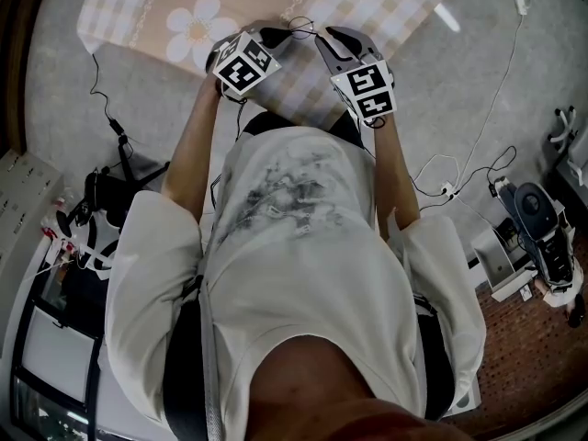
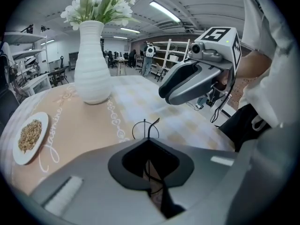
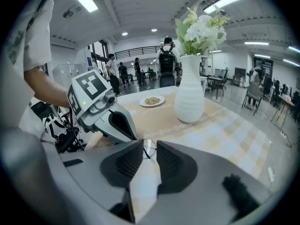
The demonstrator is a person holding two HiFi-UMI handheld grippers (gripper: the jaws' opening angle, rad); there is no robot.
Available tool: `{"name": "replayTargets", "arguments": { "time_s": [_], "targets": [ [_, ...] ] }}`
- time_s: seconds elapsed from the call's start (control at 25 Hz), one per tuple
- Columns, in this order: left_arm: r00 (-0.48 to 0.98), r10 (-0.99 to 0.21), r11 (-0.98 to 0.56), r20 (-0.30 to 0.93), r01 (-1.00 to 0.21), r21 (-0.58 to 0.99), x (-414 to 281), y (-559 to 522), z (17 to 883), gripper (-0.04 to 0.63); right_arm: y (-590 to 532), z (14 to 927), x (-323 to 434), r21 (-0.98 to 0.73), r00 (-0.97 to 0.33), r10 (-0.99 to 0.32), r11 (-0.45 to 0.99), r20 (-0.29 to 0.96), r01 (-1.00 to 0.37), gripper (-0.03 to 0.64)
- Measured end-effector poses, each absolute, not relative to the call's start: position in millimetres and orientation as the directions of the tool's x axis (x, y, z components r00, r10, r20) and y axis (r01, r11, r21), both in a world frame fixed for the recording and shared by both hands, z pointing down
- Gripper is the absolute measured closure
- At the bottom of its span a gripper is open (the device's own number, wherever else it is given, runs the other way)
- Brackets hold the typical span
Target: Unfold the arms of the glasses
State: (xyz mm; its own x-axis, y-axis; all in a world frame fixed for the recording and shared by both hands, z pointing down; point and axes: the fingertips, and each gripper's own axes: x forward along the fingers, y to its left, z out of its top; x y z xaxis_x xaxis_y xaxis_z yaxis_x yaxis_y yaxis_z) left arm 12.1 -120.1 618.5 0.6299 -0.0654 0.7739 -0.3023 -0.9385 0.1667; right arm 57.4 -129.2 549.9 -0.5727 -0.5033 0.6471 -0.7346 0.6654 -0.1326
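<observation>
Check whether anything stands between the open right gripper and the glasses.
Nothing visible does. The glasses are pinched in the shut left gripper, and one lens shows just past the right gripper, whose jaws stand apart. The vase and plate stand farther back on the table, off that line.

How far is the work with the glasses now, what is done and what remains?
Done: the left gripper is shut on the glasses. In hand: the right gripper has its jaws apart close to them, gripping nothing yet. Left: no arm looks swung out, so the unfolding seems not begun.
</observation>
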Motion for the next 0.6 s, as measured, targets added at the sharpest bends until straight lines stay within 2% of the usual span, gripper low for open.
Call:
{"name": "replayTargets", "arguments": {
  "time_s": [0.36,0.6],
  "targets": [
    [0.654,-0.080,-0.940,0.753,-0.300,0.162,11,-118,611,0.586,-129,554,59,-0.125,-0.567,-0.506,0.665,0.649,-0.736,0.562],
    [0.676,-0.102,-0.939,0.730,-0.308,0.154,9,-117,605,0.586,-129,554,59,-0.123,-0.566,-0.504,0.666,0.652,-0.735,0.568]
  ]
}}
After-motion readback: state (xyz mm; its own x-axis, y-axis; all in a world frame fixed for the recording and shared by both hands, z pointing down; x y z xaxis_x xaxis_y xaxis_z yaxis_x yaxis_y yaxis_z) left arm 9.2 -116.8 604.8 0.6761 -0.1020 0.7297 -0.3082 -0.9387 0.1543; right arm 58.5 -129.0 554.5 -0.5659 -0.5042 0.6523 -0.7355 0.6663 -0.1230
